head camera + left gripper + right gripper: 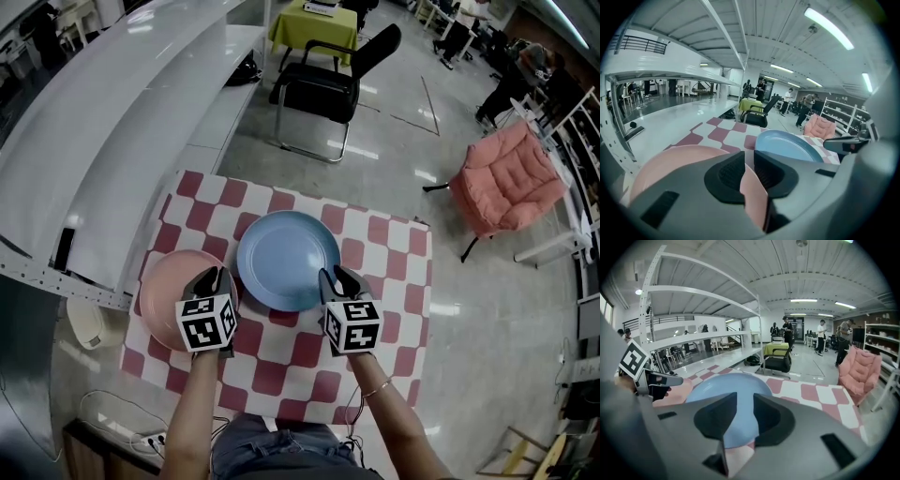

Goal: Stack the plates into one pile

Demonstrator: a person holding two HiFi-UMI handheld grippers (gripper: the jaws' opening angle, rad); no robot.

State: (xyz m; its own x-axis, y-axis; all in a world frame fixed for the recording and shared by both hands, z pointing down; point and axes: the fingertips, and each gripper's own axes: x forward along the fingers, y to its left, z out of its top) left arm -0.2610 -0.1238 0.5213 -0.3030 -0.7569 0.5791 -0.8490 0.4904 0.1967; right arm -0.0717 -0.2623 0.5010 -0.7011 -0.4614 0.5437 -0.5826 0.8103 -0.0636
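The blue plate (286, 258) sits in the middle of the checked cloth (389, 253). The pink plate (173, 292) is just to its left, and from above the blue rim overlaps the pink one's right edge. We cannot tell whether the two touch there.

We have each plate by its near rim, we judge because a rim grip leaves the flat base free to slide one plate over the other. The left gripper (218, 279) has the pink plate's right near rim running through a narrow gap, with the pads apparently pressed on it. The right gripper (332, 278) stands somewhat wider, with the blue plate's near right rim filling the space between its jaws, so we read that as a grip too.

Both plates are round, so neither has a long axis to line up. What matters is that each has its hollow side up and lies roughly level. From the left gripper view the blue plate looks a little raised, though we would not swear to it.

Beyond the cloth, a black chair (323, 80) stands on the far floor and a pink armchair (506, 178) is off to the right.
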